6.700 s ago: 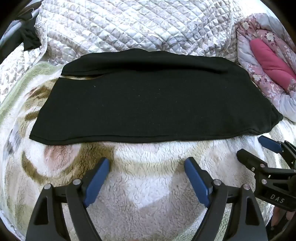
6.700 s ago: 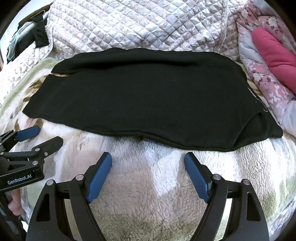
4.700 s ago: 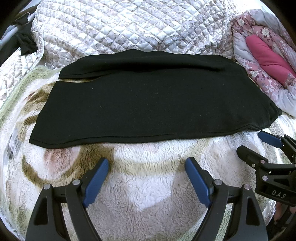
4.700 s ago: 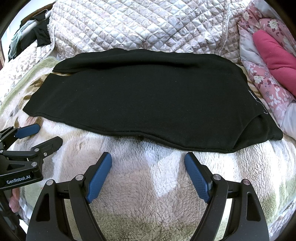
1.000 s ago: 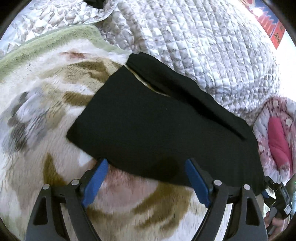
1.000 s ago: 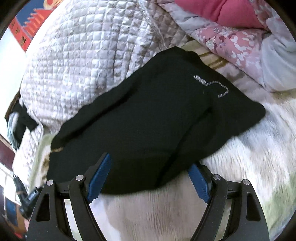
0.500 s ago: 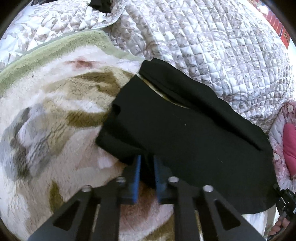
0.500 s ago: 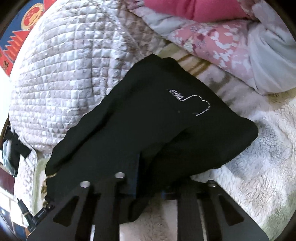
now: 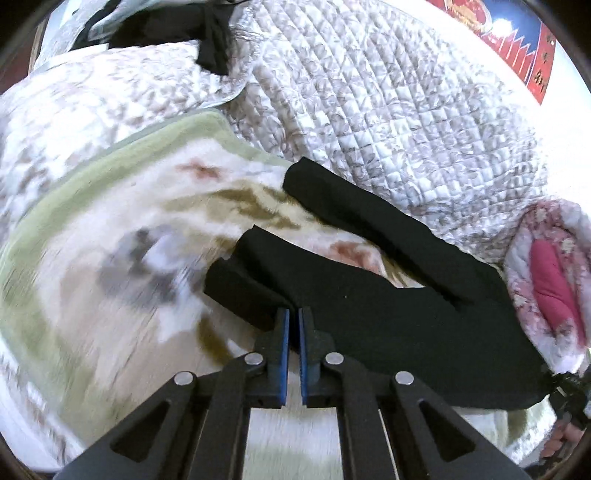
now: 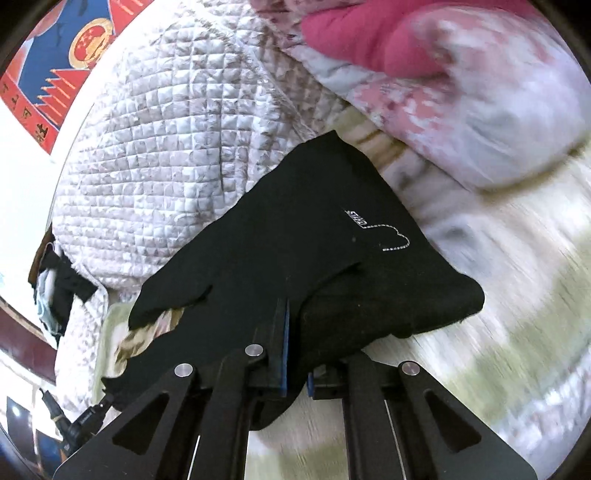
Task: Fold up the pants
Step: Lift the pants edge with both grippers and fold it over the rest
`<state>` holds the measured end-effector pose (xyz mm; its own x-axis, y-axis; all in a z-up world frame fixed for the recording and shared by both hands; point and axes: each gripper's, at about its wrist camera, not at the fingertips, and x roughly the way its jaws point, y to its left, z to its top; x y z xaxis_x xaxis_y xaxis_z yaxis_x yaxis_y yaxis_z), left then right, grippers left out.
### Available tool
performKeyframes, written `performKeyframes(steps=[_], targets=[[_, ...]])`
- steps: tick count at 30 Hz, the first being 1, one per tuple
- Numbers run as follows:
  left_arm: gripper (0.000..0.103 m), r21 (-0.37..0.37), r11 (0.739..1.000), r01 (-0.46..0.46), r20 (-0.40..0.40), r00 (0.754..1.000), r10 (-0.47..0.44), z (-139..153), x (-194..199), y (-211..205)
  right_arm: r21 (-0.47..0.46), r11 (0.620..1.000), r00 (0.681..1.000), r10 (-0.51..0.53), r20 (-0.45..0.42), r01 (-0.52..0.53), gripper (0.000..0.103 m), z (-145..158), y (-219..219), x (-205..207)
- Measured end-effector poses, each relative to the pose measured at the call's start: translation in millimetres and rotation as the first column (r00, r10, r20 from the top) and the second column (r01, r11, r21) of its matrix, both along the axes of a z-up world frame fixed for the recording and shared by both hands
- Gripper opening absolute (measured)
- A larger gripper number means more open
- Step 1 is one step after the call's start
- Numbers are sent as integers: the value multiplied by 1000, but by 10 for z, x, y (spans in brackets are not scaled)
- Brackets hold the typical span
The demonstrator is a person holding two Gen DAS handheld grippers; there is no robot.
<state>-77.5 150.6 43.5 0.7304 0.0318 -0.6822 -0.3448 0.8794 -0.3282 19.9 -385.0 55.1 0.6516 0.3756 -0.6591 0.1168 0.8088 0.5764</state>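
The black pants lie on a fluffy patterned blanket. My left gripper is shut on the near edge of the pants at the leg-hem end and holds it lifted; the upper leg has peeled off the far leg. My right gripper is shut on the pants near the waist end, where a small white logo shows, and the cloth bunches over its fingers. The other gripper shows only as a dark edge at the frame border in each view.
A quilted grey-white cover rises behind the pants. A pink floral quilt with a magenta pillow lies at the waist end, also in the right wrist view. Dark clothes hang at the far left.
Both grippers went from open at the pants' near edge to shut on it. They have since lifted the cloth, and the top leg has pulled away from the far leg.
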Motion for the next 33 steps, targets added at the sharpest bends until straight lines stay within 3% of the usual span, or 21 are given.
performKeyframes(steps=[3, 6, 8, 13, 17, 24, 28, 33], targets=[[6, -6, 1000, 2, -19, 1000, -2, -131, -270, -2, -9, 1000, 999, -11, -51, 10, 6, -171, -59, -265], [6, 13, 1000, 3, -104, 995, -2, -400, -350, -75, -10, 1000, 991, -23, -128, 22, 6, -437, -82, -314], [6, 9, 1000, -7, -145, 989, 8, -520, -349, -72, -1, 1000, 991, -21, -129, 21, 6, -453, -82, -301], [10, 0, 1000, -11, -130, 991, 11, -503, -353, -46, 16, 999, 994, -29, -106, 31, 14, -403, -102, -324], [7, -36, 999, -26, -133, 991, 21, -569, -343, 38, 32, 999, 995, -41, -90, 44, 17, -410, -147, -357], [5, 79, 993, -89, -21, 996, 91, -253, -573, -79, -40, 994, 994, -103, -36, 102, 8, -300, -215, -468], [5, 76, 991, -107, -58, 992, 111, -338, -606, -90, -45, 990, 988, -140, -68, 137, 9, -349, -258, -468], [5, 121, 959, -255, -67, 962, 264, -297, -797, 63, -72, 978, 976, -203, -74, 198, 15, -302, -291, -589]])
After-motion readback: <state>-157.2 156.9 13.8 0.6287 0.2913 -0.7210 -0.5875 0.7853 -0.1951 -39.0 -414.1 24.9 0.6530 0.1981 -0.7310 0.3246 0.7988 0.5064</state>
